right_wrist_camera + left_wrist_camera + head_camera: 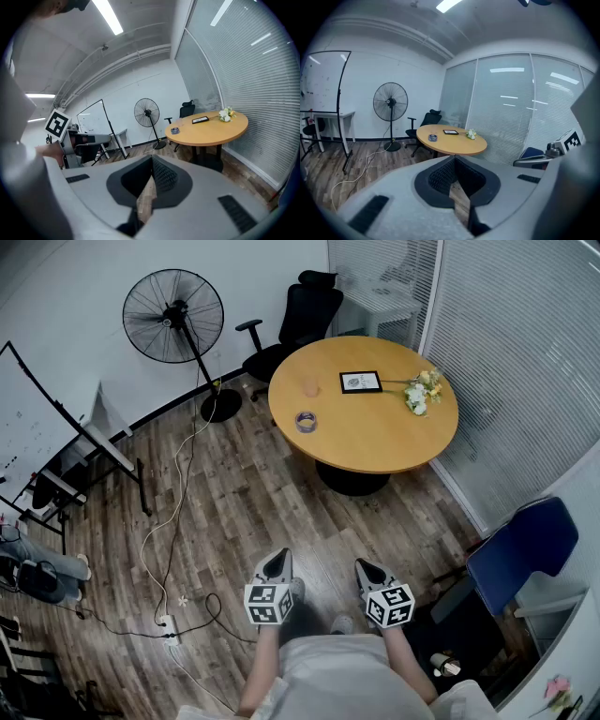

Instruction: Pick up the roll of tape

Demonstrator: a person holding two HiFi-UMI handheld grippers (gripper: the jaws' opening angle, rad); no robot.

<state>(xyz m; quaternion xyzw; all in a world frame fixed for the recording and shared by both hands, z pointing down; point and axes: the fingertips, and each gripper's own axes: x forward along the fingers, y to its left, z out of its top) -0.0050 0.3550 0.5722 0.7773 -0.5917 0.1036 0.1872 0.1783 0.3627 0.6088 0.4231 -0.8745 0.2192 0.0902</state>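
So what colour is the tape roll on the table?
Bluish tape; it shows best in the head view.

Tape roll (pixel 432 138) sits on round table (pixel 457 143).

Round, light-wood table (pixel 375 442) on a dark pedestal foot. Near the left edge, tape (pixel 307 421), lying flat. Just behind it, a pale cup (pixel 310 386), upright. Toward the far side, a dark frame (pixel 360 382), lying flat. Right of that, flowers (pixel 423 392), near the rim. Underneath, plank floor (pixel 253 512), carrying a fan (pixel 174 317) and a power strip (pixel 170 625).
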